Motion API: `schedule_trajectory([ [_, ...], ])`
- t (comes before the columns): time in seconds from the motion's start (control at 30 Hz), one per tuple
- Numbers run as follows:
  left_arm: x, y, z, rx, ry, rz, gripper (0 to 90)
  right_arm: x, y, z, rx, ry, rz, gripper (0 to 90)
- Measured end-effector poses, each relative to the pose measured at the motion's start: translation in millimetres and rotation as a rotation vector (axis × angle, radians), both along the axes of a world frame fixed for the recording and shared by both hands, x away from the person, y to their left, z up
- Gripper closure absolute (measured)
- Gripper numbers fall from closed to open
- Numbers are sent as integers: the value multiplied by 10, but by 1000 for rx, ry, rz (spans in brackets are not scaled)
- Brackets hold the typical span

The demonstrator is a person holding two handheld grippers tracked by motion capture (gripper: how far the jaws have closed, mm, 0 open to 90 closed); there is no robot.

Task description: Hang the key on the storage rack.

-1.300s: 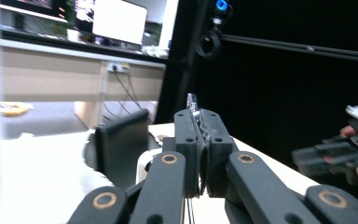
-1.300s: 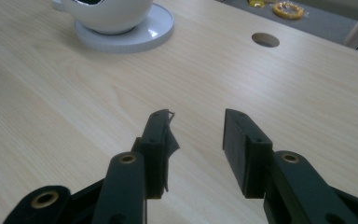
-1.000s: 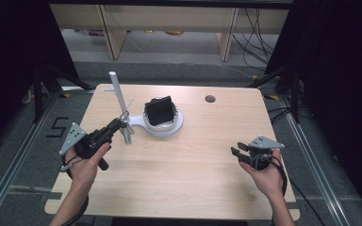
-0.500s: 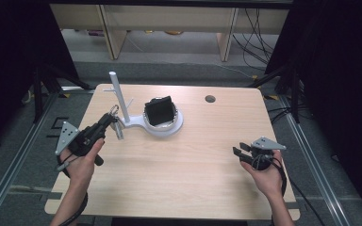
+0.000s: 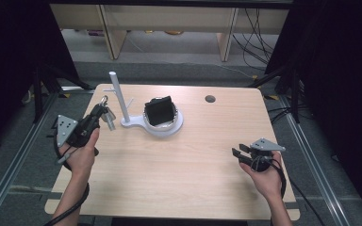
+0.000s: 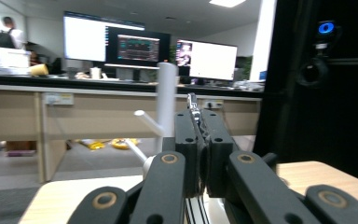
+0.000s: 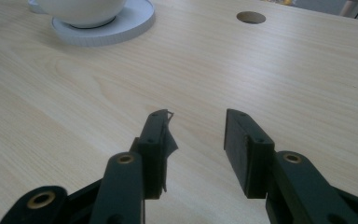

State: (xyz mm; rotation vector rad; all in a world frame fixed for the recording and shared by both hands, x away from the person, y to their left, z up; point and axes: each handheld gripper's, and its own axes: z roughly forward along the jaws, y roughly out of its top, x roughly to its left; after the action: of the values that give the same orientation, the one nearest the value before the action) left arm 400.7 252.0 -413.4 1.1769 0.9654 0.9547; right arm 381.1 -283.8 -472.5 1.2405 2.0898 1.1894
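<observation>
A white stand [image 5: 118, 96] with short side pegs rises from a round white dish [image 5: 169, 129] at the back middle of the table. A black object [image 5: 160, 110] sits in the dish. My left gripper [image 5: 101, 109] is just left of the post, shut on a small silvery metal piece [image 5: 107, 117] that hangs from its tips. In the left gripper view the jaws [image 6: 198, 121] are pressed together with the metal clip [image 6: 192, 103] sticking out above them, and the post [image 6: 167, 102] stands close behind. My right gripper [image 5: 238, 153] rests low at the front right, open and empty [image 7: 198, 135].
A round cable hole [image 5: 210, 99] lies in the table's back right. The wooden tabletop [image 5: 179, 179] ends close to both hands at the front. Shelving and cables are behind the far edge, with dark frames at both sides.
My left gripper has drawn away from the stand's pegs to the left and slightly back, carrying the metal piece. The right hand has stayed put.
</observation>
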Motion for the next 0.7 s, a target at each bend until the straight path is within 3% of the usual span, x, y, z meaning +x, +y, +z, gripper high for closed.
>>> schedule_trajectory([
  [0.07, 49, 17, -6, 2, 6, 17, 871, -9, -5, 3, -4, 13, -2, 611],
  [0.1, 75, 23, -9, 3, 7, 28, 871, 11, -28, -4, -23, -15, 11, 610],
  [0.27, 164, 63, -9, 9, 14, 70, 871, -1, -26, 0, 1, 1, 2, 608],
  [0.37, 210, 81, -16, 19, 20, 101, 871, 13, -43, 5, -32, -29, 14, 606],
  [0.7, 305, 53, -59, 68, 40, 177, 870, 34, -42, -28, -16, -2, 26, 604],
])
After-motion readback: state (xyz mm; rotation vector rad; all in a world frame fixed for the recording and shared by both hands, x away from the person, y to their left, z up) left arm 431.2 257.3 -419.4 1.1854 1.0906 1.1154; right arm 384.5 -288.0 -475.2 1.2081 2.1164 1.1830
